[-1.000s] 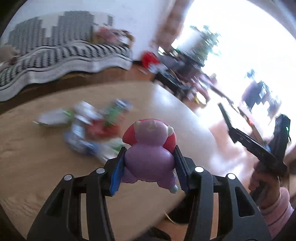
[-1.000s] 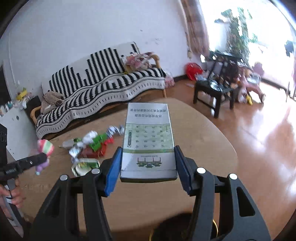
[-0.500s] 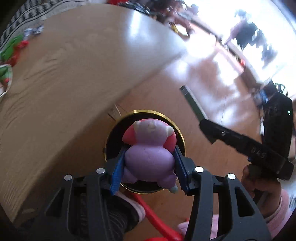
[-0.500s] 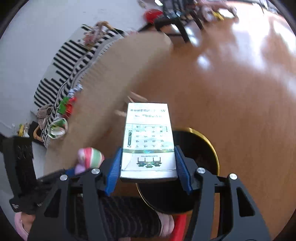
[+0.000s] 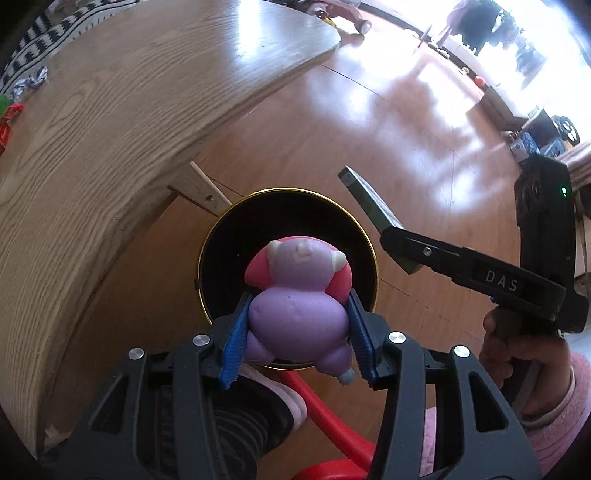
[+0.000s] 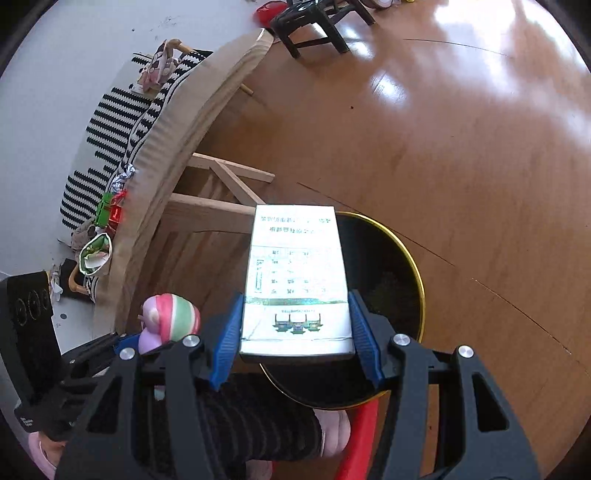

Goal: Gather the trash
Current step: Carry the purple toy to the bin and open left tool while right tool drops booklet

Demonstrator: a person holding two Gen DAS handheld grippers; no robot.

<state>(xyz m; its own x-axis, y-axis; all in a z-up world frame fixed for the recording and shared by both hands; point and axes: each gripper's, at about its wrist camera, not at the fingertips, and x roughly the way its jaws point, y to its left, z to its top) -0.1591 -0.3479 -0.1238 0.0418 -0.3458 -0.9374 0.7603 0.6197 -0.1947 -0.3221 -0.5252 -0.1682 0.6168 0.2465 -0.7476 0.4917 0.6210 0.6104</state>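
My left gripper (image 5: 295, 332) is shut on a purple and pink squishy toy figure (image 5: 297, 306) and holds it right above a black bin with a gold rim (image 5: 221, 236) on the floor. My right gripper (image 6: 295, 332) is shut on a white and green printed carton (image 6: 295, 280) and holds it over the same bin (image 6: 402, 280). The carton (image 5: 369, 201) and right gripper also show at the right of the left wrist view. The toy (image 6: 170, 319) shows at the lower left of the right wrist view.
The wooden table (image 5: 92, 147) stands left of the bin, with crumpled wrappers (image 6: 107, 214) near its edge. A striped sofa (image 6: 110, 122) lies behind it. A black chair (image 6: 314, 22) stands farther off on the wooden floor. A red object (image 5: 325, 402) lies beside my feet.
Both grippers have swung away from the tabletop and down to the bin on the floor, each still holding its object. In the last half second they have come closer to the bin's mouth.
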